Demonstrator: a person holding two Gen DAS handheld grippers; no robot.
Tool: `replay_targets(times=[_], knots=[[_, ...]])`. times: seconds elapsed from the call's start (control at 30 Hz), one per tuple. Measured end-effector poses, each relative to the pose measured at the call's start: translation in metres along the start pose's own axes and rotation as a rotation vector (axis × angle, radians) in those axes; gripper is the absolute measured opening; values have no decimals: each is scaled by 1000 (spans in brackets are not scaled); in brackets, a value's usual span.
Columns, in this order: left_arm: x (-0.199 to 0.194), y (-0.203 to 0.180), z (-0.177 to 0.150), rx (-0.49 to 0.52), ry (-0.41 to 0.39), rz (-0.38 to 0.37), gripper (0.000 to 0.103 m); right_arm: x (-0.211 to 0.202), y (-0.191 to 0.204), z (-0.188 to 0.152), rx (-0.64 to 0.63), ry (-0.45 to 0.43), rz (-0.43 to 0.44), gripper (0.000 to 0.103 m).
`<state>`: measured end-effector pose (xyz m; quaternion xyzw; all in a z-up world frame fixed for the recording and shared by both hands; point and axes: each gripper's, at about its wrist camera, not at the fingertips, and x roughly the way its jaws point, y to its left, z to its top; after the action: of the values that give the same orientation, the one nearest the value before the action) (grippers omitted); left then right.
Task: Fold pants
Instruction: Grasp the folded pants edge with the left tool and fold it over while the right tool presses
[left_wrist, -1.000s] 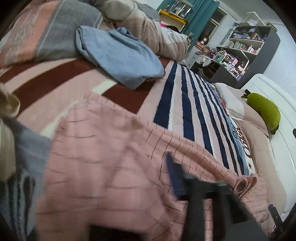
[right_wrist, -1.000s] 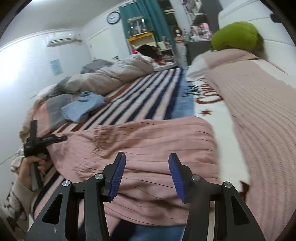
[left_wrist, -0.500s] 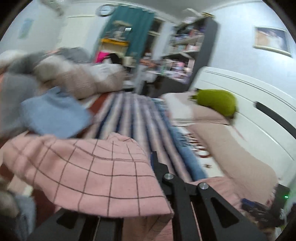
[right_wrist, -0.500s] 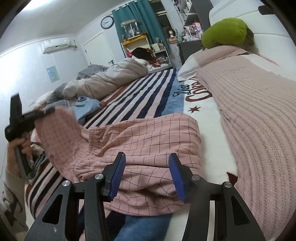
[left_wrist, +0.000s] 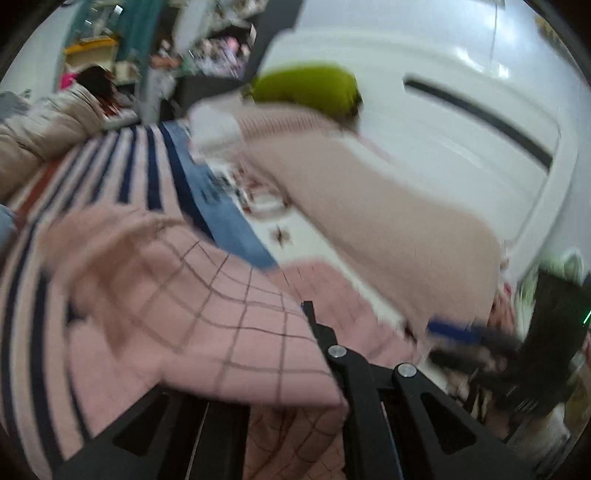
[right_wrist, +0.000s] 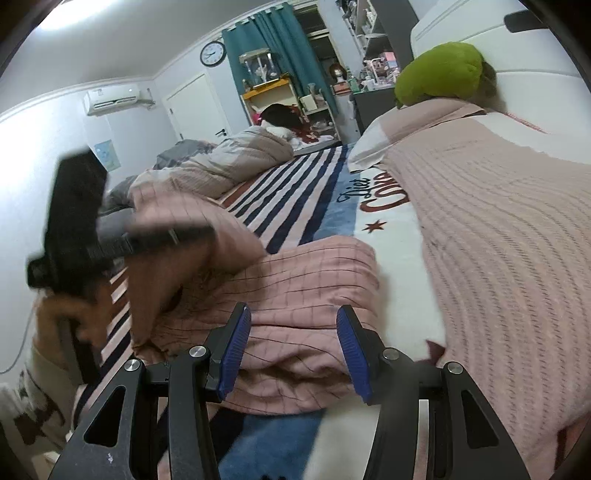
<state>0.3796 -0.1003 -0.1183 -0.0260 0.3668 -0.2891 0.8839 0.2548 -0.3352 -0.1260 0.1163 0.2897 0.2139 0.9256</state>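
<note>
Pink checked pants (right_wrist: 303, 280) lie on the striped bed cover. My left gripper (left_wrist: 314, 332) is shut on one end of the pants (left_wrist: 221, 325) and holds it lifted, draped over its fingers. In the right wrist view the left gripper (right_wrist: 155, 236) carries that end above the rest of the pants, blurred. My right gripper (right_wrist: 293, 350) is open and empty, low over the near part of the pants, with its blue pads (right_wrist: 236, 350) on either side of a fold. It also shows blurred in the left wrist view (left_wrist: 458, 332).
A pink knitted blanket (right_wrist: 498, 240) covers the right of the bed below a green cushion (right_wrist: 439, 70) and white headboard (left_wrist: 461, 122). A bundled quilt (right_wrist: 229, 162) lies at the far left. Shelves and a curtain stand beyond.
My left gripper has lifted the pants' end and swung it right, over the rest of the pants toward my right gripper. The right gripper has stayed open and nearly still.
</note>
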Motion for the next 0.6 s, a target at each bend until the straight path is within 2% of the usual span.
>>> replay_targets(times=[0.1,0.17,0.2,0.23,0.3,0.4,0.47,0.53,0.6], knots=[[19,-4,-17,21,91,-16,7,-6,-7,-2,14,0,-15,45],[22,-6,-24,30,131,-40,20,-7,-11,-3,21,2,-22,45],[21,-5,-27,33,140,-56,35,-7,-12,-3,23,3,-26,45],[17,-5,-29,31,136,-80,45,-7,-13,-3,24,4,-31,45],[4,-5,-34,35,121,-102,47,-7,-14,-2,28,5,-36,45],[-24,-3,-41,39,80,-70,48,-8,-12,-2,25,4,-39,45],[-46,1,-48,30,47,-54,53,-7,-7,1,15,7,-38,45],[-69,11,-56,17,15,-3,55,-2,0,6,-1,18,-34,46],[-87,27,-62,-7,-26,81,55,3,8,9,-24,25,-29,50]])
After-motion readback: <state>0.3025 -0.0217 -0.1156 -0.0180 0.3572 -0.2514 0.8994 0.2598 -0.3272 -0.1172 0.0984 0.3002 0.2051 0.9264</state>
